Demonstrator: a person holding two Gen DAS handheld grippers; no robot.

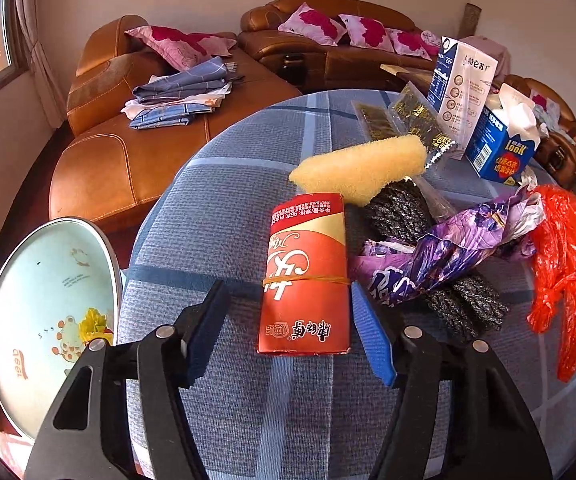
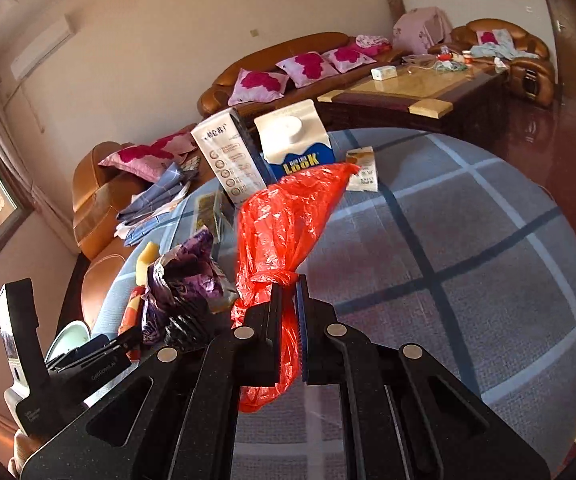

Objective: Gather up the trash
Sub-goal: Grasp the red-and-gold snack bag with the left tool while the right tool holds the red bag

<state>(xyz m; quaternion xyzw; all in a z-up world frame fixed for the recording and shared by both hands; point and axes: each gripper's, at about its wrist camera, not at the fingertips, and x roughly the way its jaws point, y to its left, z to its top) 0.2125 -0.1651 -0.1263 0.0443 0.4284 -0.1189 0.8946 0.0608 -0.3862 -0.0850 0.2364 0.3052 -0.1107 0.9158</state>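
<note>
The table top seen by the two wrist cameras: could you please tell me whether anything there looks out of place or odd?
Yes. A yellow sponge lies tilted, propped on dark knitted fabric, among a crumpled purple wrapper and a flattened red carton bound by a rubber band. Beyond it, the blue Look carton has a torn-open top.

- The desk (image 1: 248,160) cloth is blue-grey with light and dark checks.
- The plastic bag (image 2: 284,232) is bright red-orange.
- The box (image 1: 306,276) is red with white writing.
- The sponge (image 1: 360,166) is yellow.
- The wrapper (image 1: 448,252) is purple.
</note>
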